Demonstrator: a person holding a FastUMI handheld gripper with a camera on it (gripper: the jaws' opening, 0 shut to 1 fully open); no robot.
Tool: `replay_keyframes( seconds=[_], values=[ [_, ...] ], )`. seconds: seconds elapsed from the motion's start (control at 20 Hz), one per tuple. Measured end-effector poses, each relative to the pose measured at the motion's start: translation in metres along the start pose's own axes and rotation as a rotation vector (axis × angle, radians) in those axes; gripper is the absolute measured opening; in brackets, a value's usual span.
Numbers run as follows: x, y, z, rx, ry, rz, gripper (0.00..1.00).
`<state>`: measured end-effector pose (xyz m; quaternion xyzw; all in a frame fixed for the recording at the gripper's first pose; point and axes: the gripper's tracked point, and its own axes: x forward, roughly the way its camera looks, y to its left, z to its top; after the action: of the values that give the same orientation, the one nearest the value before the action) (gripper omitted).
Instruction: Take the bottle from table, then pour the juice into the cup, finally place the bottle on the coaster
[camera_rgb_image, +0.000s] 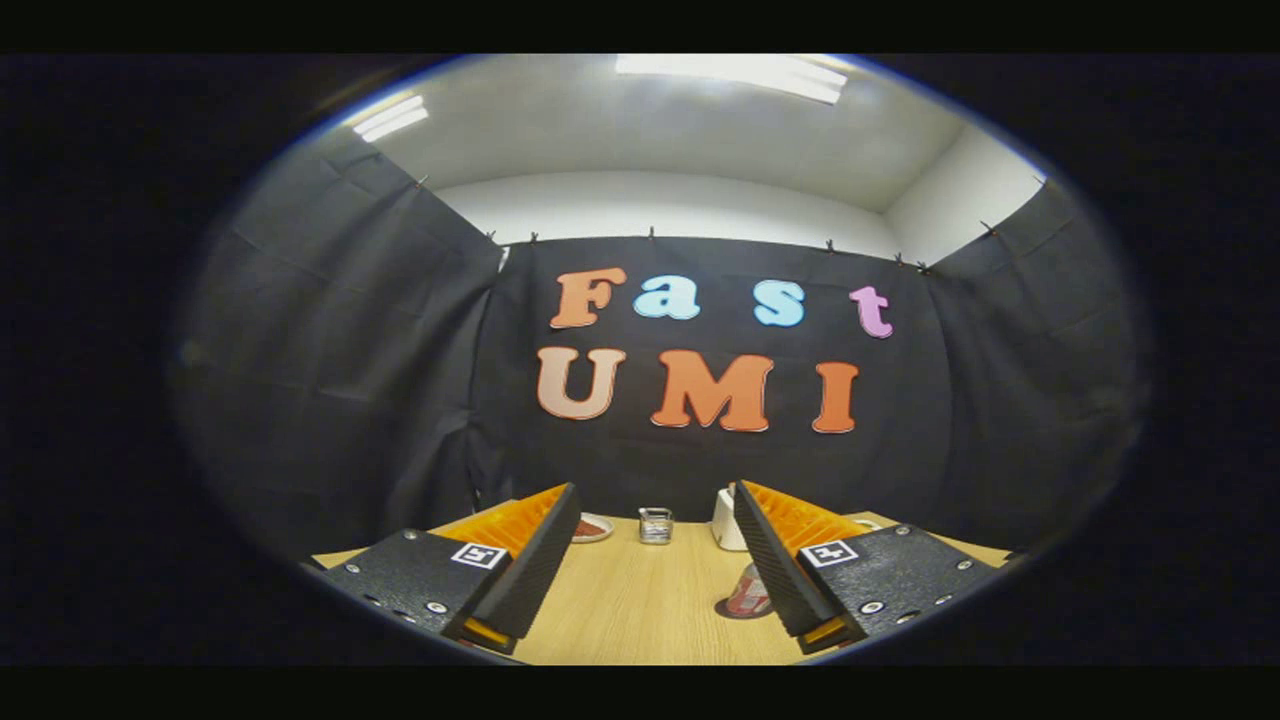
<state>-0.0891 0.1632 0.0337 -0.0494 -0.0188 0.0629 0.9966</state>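
My gripper (654, 490) is open and held above the wooden table (640, 610), with nothing between its fingers. A small bottle (750, 592) with a red and white label stands close against the inner side of the right finger, on a dark round patch that could be a coaster or a shadow; the finger hides part of it. Farther off, beyond the fingertips, stands a small clear cup (655, 525). A round reddish dish or coaster (592, 527) lies to the cup's left, just past the left fingertip.
A white container (725, 522) stands at the table's far side, half hidden by the right fingertip. The black cloth wall closes off the table right behind these things and at both sides. Bare wood lies between the fingers.
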Motion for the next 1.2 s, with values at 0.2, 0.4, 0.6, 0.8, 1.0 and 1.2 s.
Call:
replay_keyframes(
  seconds=[0.2, 0.4, 0.6, 0.8, 1.0, 1.2],
  values=[
    [0.003, 0.002, -0.001, 0.013, 0.002, 0.011, 0.91],
    [0.004, 0.000, -0.006, 0.044, 0.002, 0.011, 0.91],
    [0.004, -0.012, -0.010, 0.095, -0.002, 0.002, 0.91],
    [0.002, -0.013, -0.005, 0.117, -0.016, 0.001, 0.91],
    [0.002, -0.011, -0.012, 0.086, 0.012, 0.012, 0.91],
    [0.003, -0.003, -0.006, 0.109, -0.004, 0.043, 0.91]
  ],
)
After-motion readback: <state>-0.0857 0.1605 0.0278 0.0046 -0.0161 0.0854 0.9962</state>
